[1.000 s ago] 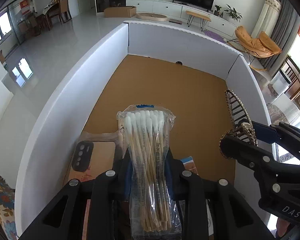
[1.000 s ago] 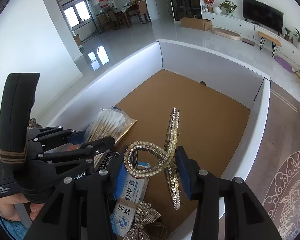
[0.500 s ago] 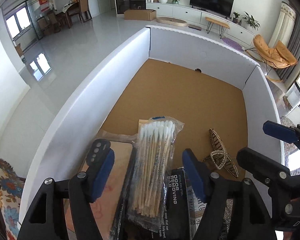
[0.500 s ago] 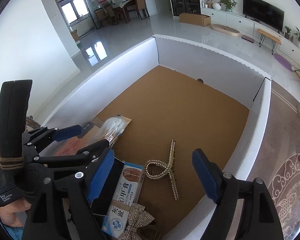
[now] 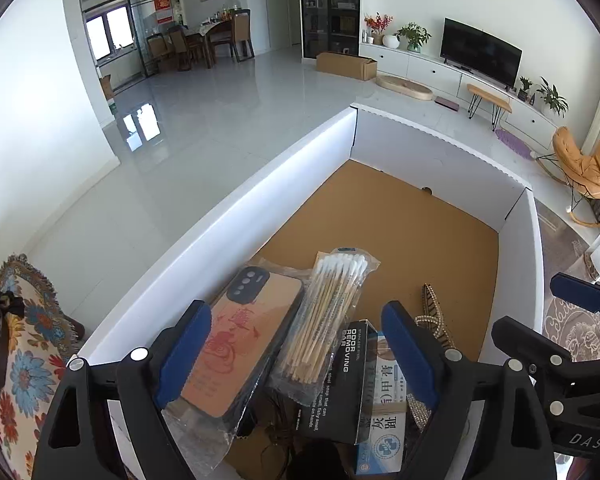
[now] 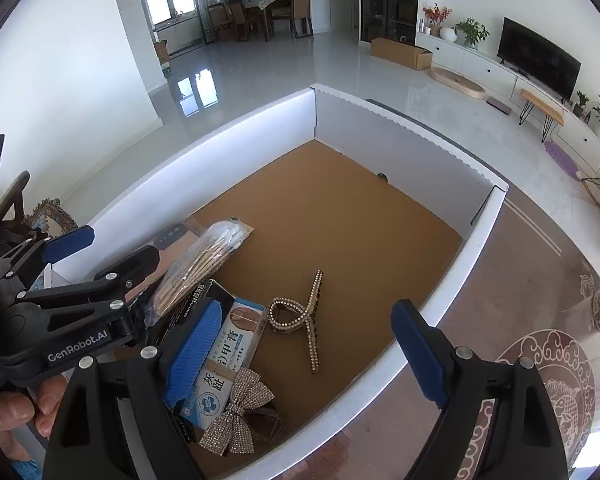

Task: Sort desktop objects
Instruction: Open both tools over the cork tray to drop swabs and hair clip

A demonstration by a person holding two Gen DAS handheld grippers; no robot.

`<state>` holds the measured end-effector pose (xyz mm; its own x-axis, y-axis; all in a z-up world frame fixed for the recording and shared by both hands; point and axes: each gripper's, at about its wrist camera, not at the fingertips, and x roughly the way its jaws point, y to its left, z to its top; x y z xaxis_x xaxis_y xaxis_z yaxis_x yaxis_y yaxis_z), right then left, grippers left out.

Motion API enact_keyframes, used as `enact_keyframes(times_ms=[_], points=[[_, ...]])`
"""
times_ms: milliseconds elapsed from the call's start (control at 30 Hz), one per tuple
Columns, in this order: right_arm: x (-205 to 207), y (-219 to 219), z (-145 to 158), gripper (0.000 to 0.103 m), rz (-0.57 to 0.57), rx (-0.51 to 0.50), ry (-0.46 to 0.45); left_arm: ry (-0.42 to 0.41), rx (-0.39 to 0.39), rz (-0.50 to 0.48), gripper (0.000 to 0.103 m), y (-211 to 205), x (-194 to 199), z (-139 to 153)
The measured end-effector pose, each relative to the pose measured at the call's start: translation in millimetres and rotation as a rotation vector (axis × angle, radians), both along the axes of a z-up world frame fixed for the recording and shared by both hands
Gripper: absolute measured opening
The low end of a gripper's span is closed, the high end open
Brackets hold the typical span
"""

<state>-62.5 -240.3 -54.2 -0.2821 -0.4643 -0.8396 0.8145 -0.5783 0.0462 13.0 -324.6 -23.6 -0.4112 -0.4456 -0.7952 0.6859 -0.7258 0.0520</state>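
Cotton swab pack & hair clip on brown tray floor, w/ white walls.

left wrist cam: rides the left gripper, looks forward and down into the white-walled tray from its near left end, close over the items piled there
right wrist cam: rides the right gripper, same forward-down aim, sits near the tray's right wall
cross-view: each cam catches the other gripper at its frame edge
shared: cork floor, cotton swab pack, rhinestone hair claw, far wall, TV
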Motion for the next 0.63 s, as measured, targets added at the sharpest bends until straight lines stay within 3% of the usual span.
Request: enact_keyframes(times_ms=[200,333,400,467,633], points=[[1.8,6.6,9.0,0.088,0.006,-0.004,0.016,0.009,-0.050,0.008,0.087,17.3,9.3,16.5],[1.5,11.2,8.9,0.088,-0.004,-0.009,0.016,0.040,-0.014,0.027,0.088,18.8,15.7,23.4],[0.8,14.7,7.5,0.088,-0.014,-0.010,0.014,0.057,0.004,0.032,0.091,17.9,18.0,25.7],[-1.0,17.0,5.9,0.088,-0.026,-0.012,0.011,0.089,0.025,0.036,0.103,18.4,21.4,27.7],[-4.9,19.4,6.8,0.088,-0.034,-0.018,0.007,0.140,-0.027,0.040,0.103,30.7,25.6,37.4]])
